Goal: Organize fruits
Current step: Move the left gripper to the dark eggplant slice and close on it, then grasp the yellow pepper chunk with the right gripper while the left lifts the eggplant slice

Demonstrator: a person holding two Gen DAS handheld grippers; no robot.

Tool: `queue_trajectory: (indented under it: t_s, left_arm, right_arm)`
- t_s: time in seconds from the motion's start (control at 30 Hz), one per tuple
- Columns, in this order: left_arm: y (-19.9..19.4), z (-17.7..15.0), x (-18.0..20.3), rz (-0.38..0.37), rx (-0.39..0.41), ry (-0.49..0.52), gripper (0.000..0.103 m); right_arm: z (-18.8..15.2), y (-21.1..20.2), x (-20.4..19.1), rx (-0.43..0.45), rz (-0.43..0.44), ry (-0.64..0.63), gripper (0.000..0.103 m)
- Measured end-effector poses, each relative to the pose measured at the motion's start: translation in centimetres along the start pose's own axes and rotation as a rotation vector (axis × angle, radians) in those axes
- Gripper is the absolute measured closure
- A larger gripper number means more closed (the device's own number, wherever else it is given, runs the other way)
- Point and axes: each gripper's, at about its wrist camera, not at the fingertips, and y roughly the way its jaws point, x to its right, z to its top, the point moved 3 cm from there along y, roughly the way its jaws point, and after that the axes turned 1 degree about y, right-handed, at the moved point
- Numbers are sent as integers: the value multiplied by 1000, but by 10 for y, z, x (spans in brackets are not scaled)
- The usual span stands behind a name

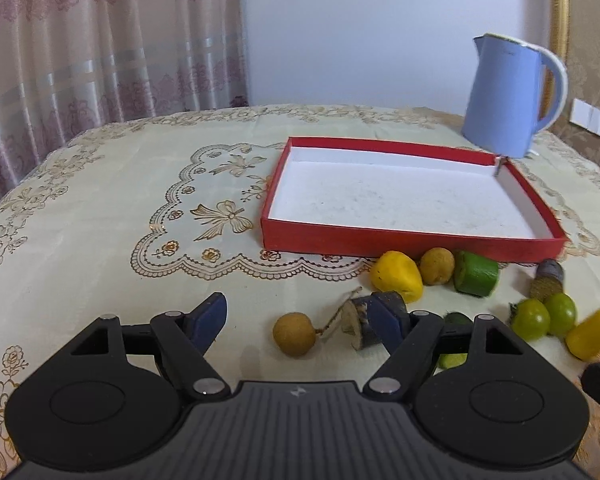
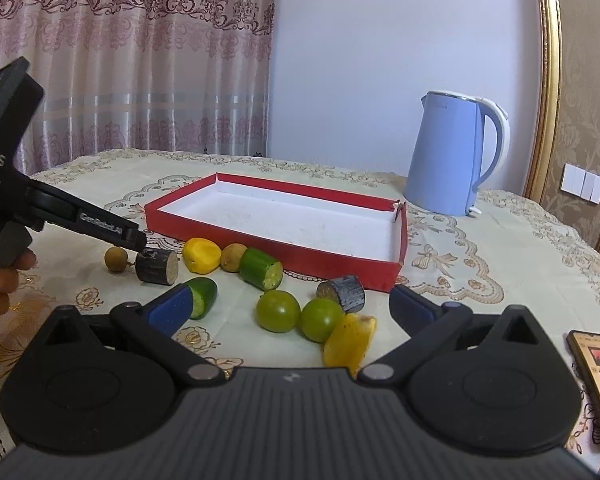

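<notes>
Right now nothing has gone into the red tray point(image 1: 412, 245); its white floor is bare and all the fruit lies on the cloth along its near wall. The left gripper point(image 1: 300, 320) hangs low over the left end of the scatter with its jaws apart and nothing between the pads. A small brown longan point(image 1: 294, 334) sits just ahead of the gap, joined by a twiggy stem to a dark round stub point(image 1: 360, 320) that lies against the right-hand finger point(image 1: 388, 318). From the right wrist view that same gripper tip seems to hover just above the stub point(image 2: 158, 266).

The right gripper point(image 2: 284, 312) also stands wide and empty, with two green fruits point(image 2: 278, 311) and a yellow piece point(image 2: 350, 344) lying ahead between its fingers.

My guess is the left hand is lining up on the longan or the stub. To do it well, I'd centre the gap on one piece only, since the stem could drag its neighbour along. The longan is round and will likely roll, so come down square and close gently on its widest part. Then lift clear of the tray's wall before carrying over. The yellow chunk point(image 1: 396, 276) and the green cylinder point(image 1: 476, 274) crowd that wall, so keep away from them.
</notes>
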Motion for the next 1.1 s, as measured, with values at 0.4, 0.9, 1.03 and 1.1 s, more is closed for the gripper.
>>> queue_trajectory:
  t_s: [0.4,0.9,1.03,1.1]
  left_arm:
    - [8,-1,42,-124,-17,50,40]
    - [35,2,39,-79,-124,-43,67]
    - [19,3,41,-45,-60,-18,67]
    - [9,5,43,-35,-22,6,67]
  right_arm:
    - [-3,1,-3,-1,-19,-23,0]
    - [-8,7,10,-24,-7,1,0]
    - [-14,15,19,-70,-8,23,11]
    - [-16,20,24,-88,-17,43,12]
